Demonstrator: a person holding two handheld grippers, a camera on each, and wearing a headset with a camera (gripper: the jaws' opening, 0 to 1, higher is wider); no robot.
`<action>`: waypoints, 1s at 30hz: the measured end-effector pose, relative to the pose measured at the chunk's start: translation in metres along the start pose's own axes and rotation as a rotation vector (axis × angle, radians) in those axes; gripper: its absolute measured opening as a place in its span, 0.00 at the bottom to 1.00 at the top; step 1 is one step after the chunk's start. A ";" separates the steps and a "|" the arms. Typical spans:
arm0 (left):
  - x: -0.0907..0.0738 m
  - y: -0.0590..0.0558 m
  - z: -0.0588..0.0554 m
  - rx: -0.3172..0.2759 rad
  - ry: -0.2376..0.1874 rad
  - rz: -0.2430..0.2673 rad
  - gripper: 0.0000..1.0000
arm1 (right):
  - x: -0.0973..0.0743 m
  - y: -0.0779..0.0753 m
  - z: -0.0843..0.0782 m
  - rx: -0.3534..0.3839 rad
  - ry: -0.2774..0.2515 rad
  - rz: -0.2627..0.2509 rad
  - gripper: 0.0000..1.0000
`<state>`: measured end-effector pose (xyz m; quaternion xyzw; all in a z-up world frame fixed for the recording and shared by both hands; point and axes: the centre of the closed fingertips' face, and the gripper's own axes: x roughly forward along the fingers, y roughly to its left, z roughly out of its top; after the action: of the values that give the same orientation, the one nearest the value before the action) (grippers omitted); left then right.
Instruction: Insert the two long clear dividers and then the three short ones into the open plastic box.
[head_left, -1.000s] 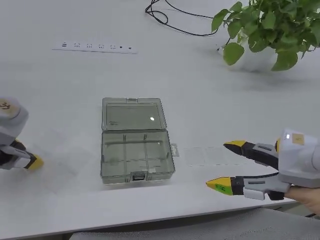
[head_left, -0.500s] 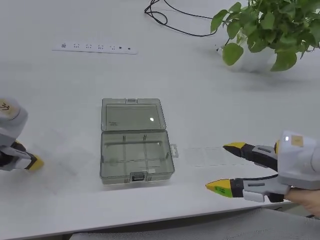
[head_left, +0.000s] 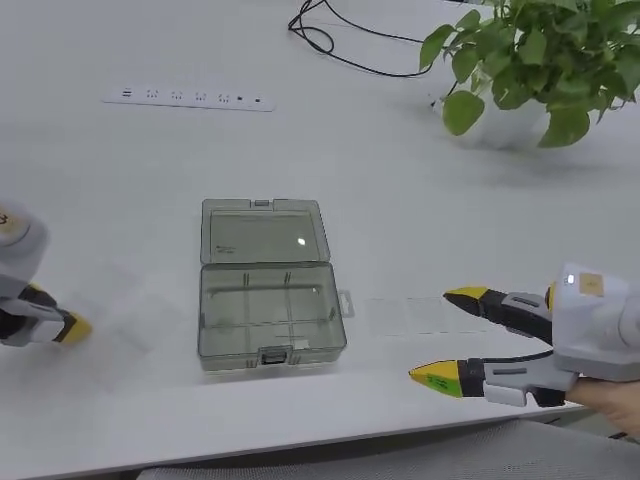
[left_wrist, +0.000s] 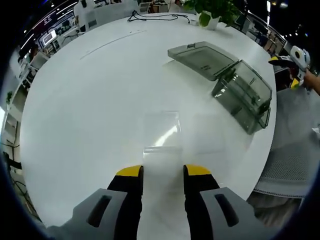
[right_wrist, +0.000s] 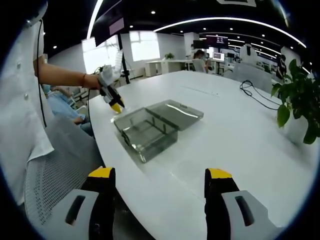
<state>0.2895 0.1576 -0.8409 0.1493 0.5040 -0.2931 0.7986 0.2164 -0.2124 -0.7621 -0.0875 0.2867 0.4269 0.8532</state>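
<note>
The smoky clear plastic box (head_left: 270, 322) lies open on the white table, its lid (head_left: 264, 231) folded back flat. Dividers stand inside its tray. Clear flat dividers (head_left: 405, 315) lie on the table just right of the box, and my right gripper (head_left: 447, 337) hovers open beside them, empty. In the right gripper view the box (right_wrist: 147, 131) is ahead and a clear divider (right_wrist: 192, 172) lies between the fingers' line and the box. My left gripper (head_left: 55, 312) is far left, open with a narrow gap, and more clear dividers (left_wrist: 162, 131) lie just ahead of it (left_wrist: 162, 172).
A white power strip (head_left: 190, 97) lies at the back left, a black cable (head_left: 340, 40) at the back centre, and a potted plant (head_left: 540, 60) at the back right. The table's front edge (head_left: 300, 435) runs close to both grippers, with a mesh chair below.
The head view has drifted slightly. Both grippers stay about where they were, still open and empty, and the box and dividers have not moved.
</note>
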 end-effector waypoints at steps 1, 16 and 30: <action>0.000 -0.001 0.000 -0.009 -0.003 -0.004 0.30 | 0.000 0.000 0.000 0.001 0.001 0.000 0.73; -0.013 -0.009 0.007 -0.123 -0.098 -0.038 0.30 | 0.000 0.000 0.002 -0.001 0.001 0.000 0.73; -0.035 -0.038 0.048 -0.229 -0.289 -0.124 0.30 | 0.002 0.002 0.018 -0.002 -0.032 0.005 0.73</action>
<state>0.2888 0.1131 -0.7864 -0.0173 0.4223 -0.3008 0.8549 0.2236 -0.2028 -0.7479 -0.0807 0.2731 0.4308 0.8564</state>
